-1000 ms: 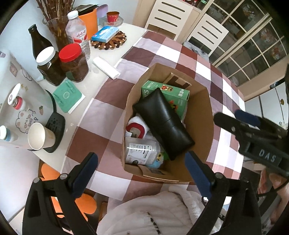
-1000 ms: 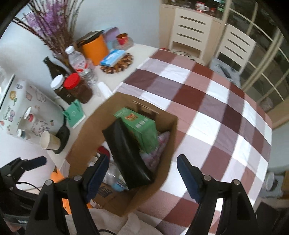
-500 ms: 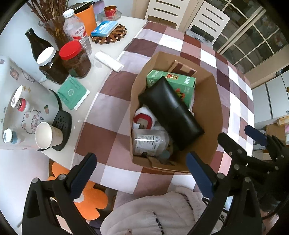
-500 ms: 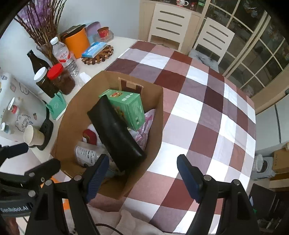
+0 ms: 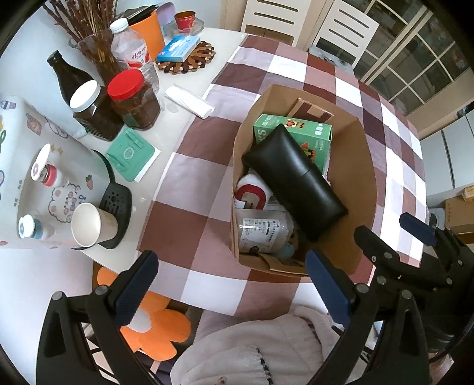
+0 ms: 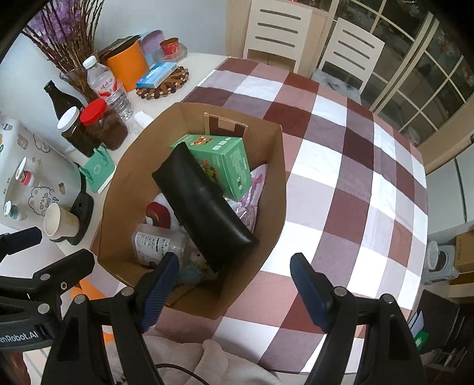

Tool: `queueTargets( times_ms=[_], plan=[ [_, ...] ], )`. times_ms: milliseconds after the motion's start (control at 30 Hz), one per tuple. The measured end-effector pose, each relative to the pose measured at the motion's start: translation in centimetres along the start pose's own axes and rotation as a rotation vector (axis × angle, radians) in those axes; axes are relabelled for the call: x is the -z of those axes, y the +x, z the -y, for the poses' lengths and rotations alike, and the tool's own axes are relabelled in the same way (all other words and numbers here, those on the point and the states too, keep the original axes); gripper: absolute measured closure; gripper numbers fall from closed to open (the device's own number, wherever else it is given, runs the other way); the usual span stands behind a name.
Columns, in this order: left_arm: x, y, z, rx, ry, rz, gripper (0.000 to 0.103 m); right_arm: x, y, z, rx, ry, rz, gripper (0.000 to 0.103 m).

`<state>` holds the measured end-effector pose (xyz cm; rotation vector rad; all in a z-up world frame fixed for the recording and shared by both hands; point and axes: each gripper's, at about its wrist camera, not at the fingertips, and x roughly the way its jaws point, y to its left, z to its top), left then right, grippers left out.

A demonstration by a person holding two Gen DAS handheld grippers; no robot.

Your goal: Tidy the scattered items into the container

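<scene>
A brown paper bag (image 5: 360, 165) stands open on the checked tablecloth; it also shows in the right wrist view (image 6: 139, 165). Inside lie a black case (image 5: 293, 182) (image 6: 204, 207), a green box (image 5: 308, 136) (image 6: 228, 160), a clear bottle (image 5: 260, 234) (image 6: 157, 242) and a red-and-white item (image 5: 251, 194). My left gripper (image 5: 234, 284) is open and empty, held above the bag's near edge. My right gripper (image 6: 234, 284) is open and empty, above the bag's near right corner; it shows in the left wrist view (image 5: 414, 237).
On the white table to the left stand two jars (image 5: 133, 100), a dark bottle (image 5: 66, 74), a water bottle (image 5: 130, 53), a paper cup (image 5: 89, 225), a green packet (image 5: 131, 154) and a white roll (image 5: 189, 100). Two white chairs (image 6: 281, 26) stand at the far side.
Both grippers have drawn back and up from the bag, so it looks smaller and farther. The bag and its contents have not moved.
</scene>
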<state>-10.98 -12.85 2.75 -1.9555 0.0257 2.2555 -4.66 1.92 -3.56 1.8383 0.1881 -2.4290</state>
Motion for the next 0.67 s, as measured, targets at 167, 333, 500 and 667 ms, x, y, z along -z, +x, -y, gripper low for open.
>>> queueTargets(
  times_ms=[167,333,500,667],
  plan=[
    [0.0,0.3,0.0,0.008,0.000,-0.026,0.002,0.0,0.3,0.2,-0.003,0.011,-0.010,0.023],
    [0.0,0.4,0.3,-0.014,-0.003,-0.036,0.002,0.0,0.7,0.5,-0.015,0.027,-0.024,0.023],
    [0.0,-0.2,0.4,0.008,0.003,0.017,0.002,-0.3,0.9,0.6,-0.024,0.034,-0.023,0.023],
    [0.0,-0.9,1.0,-0.003,0.025,0.063,0.002,-0.4,1.1,0.9,-0.037,0.039,-0.029,0.023]
  ],
)
